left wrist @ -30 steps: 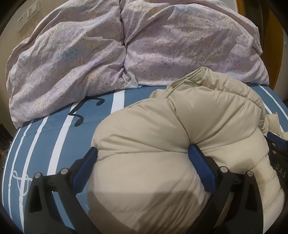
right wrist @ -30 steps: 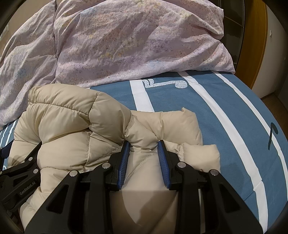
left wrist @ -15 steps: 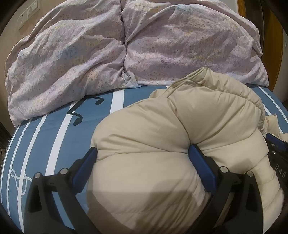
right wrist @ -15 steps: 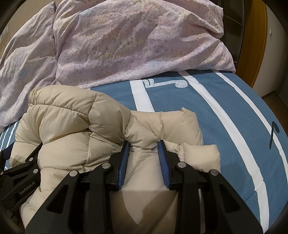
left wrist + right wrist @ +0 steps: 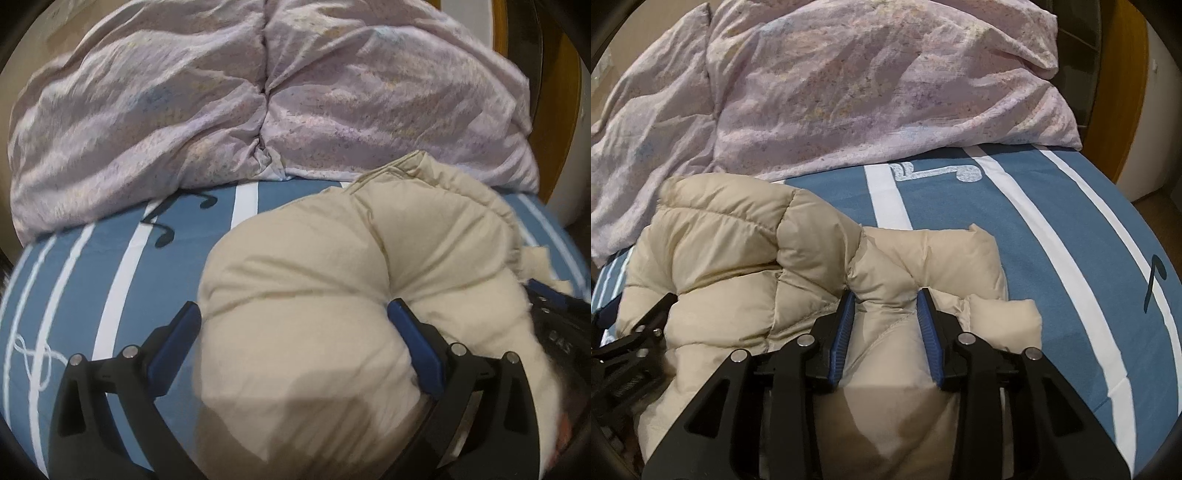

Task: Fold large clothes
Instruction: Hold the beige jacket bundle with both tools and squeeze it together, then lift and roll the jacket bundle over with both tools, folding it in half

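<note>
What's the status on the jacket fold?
Left tool clamped wide on beige puffer jacket. Right tool opening, jacket fold between its pads. Jacket bunched on blue striped bed; lilac duvet heaped just behind.

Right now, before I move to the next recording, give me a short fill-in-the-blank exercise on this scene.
1. The puffy jacket both grippers work on is ____ in colour.
2. It lies on a ____ sheet with white stripes.
3. The crumpled duvet behind it is pale ____.
4. The left gripper has a wide bulge of the ____ between its fingers.

Missing words: beige; blue; purple; jacket
</note>
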`<state>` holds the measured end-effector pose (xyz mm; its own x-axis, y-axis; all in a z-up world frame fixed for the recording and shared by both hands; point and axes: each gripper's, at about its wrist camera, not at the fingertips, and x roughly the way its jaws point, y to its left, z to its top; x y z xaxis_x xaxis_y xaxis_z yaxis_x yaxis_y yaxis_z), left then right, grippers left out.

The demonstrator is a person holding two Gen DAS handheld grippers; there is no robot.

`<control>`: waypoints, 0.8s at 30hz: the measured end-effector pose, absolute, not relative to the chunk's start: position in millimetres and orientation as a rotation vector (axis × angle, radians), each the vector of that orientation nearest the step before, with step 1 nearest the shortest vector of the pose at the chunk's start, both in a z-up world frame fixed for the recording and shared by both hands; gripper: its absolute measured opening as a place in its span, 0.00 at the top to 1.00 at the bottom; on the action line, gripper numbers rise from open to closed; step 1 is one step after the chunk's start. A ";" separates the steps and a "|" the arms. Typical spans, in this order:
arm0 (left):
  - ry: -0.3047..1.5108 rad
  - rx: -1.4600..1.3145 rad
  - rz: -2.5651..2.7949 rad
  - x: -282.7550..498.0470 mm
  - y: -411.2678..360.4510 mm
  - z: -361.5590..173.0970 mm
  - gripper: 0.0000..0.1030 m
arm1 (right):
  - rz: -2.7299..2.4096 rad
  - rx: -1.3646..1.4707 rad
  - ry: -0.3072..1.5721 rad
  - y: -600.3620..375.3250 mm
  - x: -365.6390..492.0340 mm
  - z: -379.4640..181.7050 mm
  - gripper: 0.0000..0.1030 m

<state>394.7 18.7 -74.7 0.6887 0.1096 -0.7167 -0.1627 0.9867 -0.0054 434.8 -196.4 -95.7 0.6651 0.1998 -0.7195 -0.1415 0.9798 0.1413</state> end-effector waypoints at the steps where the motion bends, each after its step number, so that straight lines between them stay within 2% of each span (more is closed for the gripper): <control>1: 0.796 -0.093 0.136 387.8 23.9 -70.3 0.03 | 0.207 0.079 0.811 -200.7 429.1 -91.1 0.53; 3: 0.787 -0.119 0.115 373.8 32.8 -61.5 0.03 | 0.218 0.080 0.779 -209.2 415.8 -80.5 0.31; 6: 0.765 -0.131 0.103 351.8 44.6 -47.6 0.03 | 0.234 0.095 0.745 -224.0 395.8 -68.6 0.21; 13: 0.797 -0.199 0.066 323.0 61.4 -41.1 0.03 | 0.316 0.261 0.862 -257.9 382.0 -77.5 0.17; 24: 0.887 -0.318 -0.003 316.0 71.7 -66.3 0.03 | 0.475 0.444 1.010 -273.5 386.7 -111.8 0.10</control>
<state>316.0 71.7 -66.3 0.6350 -0.1332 -0.7610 -0.1284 0.9531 -0.2740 386.7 -273.5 -111.8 0.4487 0.5668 -0.6910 -0.1701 0.8132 0.5566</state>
